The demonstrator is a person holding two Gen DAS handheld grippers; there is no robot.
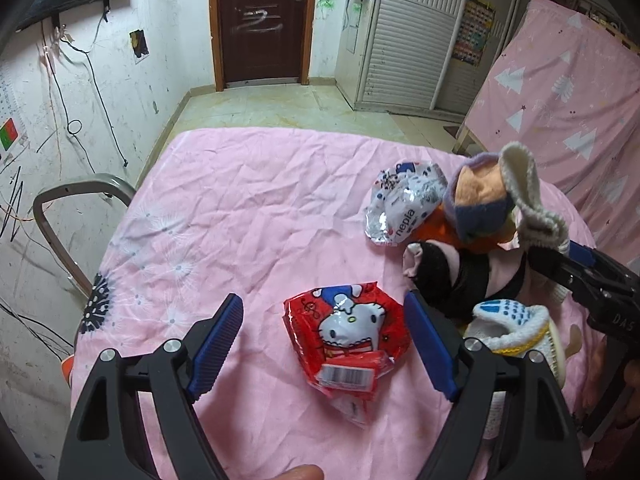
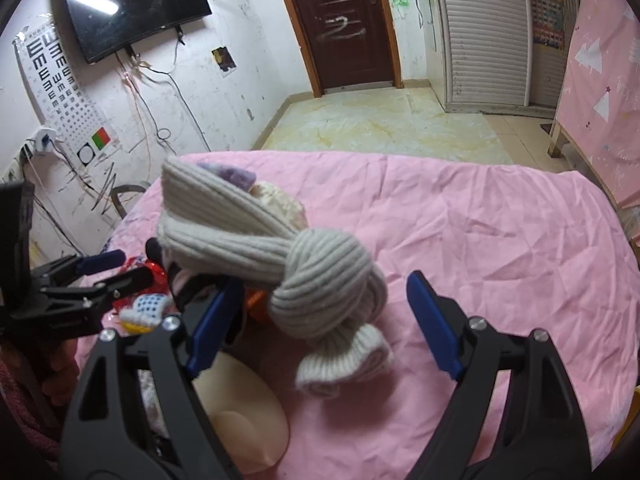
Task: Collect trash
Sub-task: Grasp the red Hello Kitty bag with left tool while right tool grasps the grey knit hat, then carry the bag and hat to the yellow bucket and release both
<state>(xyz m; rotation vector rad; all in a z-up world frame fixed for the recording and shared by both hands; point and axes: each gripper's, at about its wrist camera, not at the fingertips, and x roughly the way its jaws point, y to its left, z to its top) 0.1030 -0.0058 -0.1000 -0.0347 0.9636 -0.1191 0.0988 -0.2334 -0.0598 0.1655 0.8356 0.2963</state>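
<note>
The left gripper (image 1: 324, 344) fills the lower part of the left wrist view, its two blue-padded fingers (image 1: 218, 344) spread wide apart and angled outward, nothing clamped between them. A fingertip of the person's hand (image 1: 298, 472) shows at the bottom edge. The right gripper (image 2: 322, 332) sits low in the right wrist view, jaws likewise spread wide, blue pads (image 2: 434, 320) apart. Each gripper also appears at the other view's side edge.

Both cameras sit low and close over the pink bed (image 1: 248, 200), looking along their tongs toward the brown door (image 1: 262, 20). The left view faces the red wrapper (image 1: 346, 332); the right, the knotted knit scarf (image 2: 280, 264). Both share the scarf and the door.
</note>
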